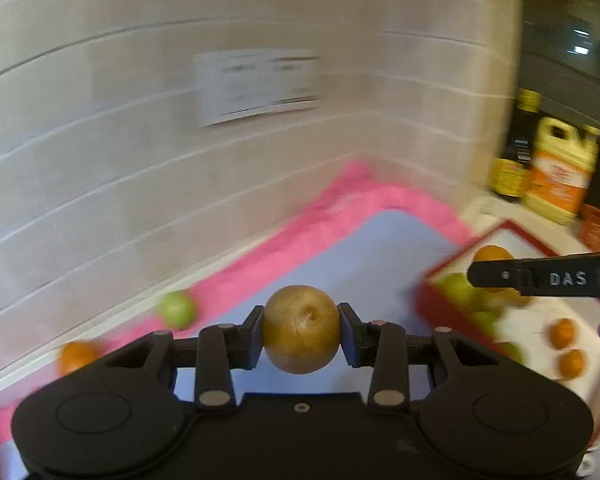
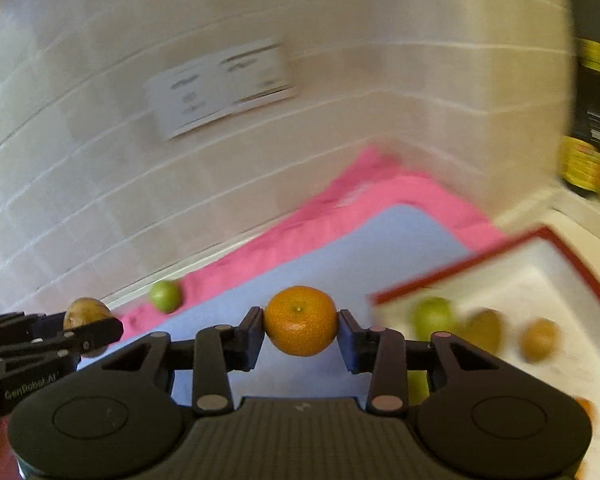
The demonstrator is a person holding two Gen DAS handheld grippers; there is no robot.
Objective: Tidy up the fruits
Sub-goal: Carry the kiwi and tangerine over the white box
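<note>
1. I see a tiled wall [image 1: 100, 160] behind the counter, with a blurred paper sign [image 1: 256, 86] stuck to it; a pink cloth [image 1: 340, 208] lies at its foot with a pale blue mat [image 1: 364, 264] on top.
2. My left gripper [image 1: 301, 330] is clamped on a brown fruit [image 1: 301, 328], round, matte and speckled, with a small dimple facing me; it hangs above the mat.
3. My right gripper [image 2: 301, 330] is clamped on a mandarin [image 2: 301, 320], bright orange, pitted skin, stem dot up, also above the mat.
4. To the right sits a white tray [image 2: 540, 272] with a red rim.
5. In the right view I count in it one clear green fruit [image 2: 432, 314], two brown ones [image 2: 540, 340], and an orange sliver at the edge; blur keeps me from counting more.
6. In the left view the tray [image 1: 512, 236] shows at least two mandarins [image 1: 562, 333] and some green fruit [image 1: 458, 290], partly hidden by the right gripper's finger.
7. One lime [image 1: 177, 309] rests on the pink cloth by the wall, and one loose mandarin [image 1: 76, 356] lies near it, further left.
8. In the far right corner stand a yellow jug [image 1: 560, 172] and a dark bottle [image 1: 524, 132].
</note>
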